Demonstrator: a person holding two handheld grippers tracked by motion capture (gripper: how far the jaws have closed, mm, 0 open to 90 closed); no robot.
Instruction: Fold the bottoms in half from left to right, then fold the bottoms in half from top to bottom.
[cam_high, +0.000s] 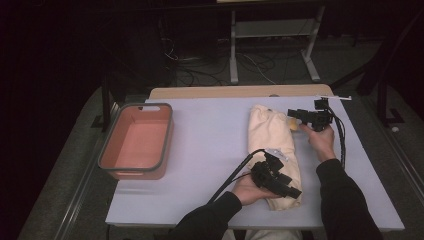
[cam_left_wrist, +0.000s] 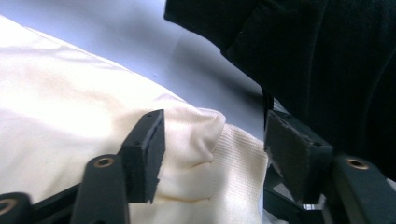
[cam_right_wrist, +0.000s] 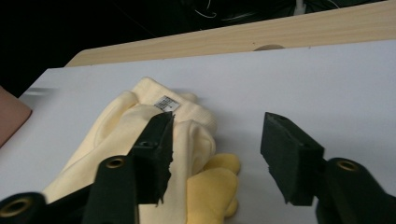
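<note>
Both grippers' fingers apart over folded cream garment (cam_high: 274, 150), holding nothing, orange tub (cam_high: 136, 141) well left, table (cam_high: 210, 150) beneath

Lots of open room mid-table btw the pink bin (cam_high: 136, 141) at the left edge and the folded cream garment (cam_high: 274, 145) right of centre, so a gripper can sweep thru there no prob. Far edge strip of the table (cam_high: 210, 107) is bare too. Right side's tighter: right gripper (cam_high: 299, 115) sits at the garment's far end, left gripper (cam_high: 285, 186) over its near end, w/ 2 forearms crossing the near edge.
</note>
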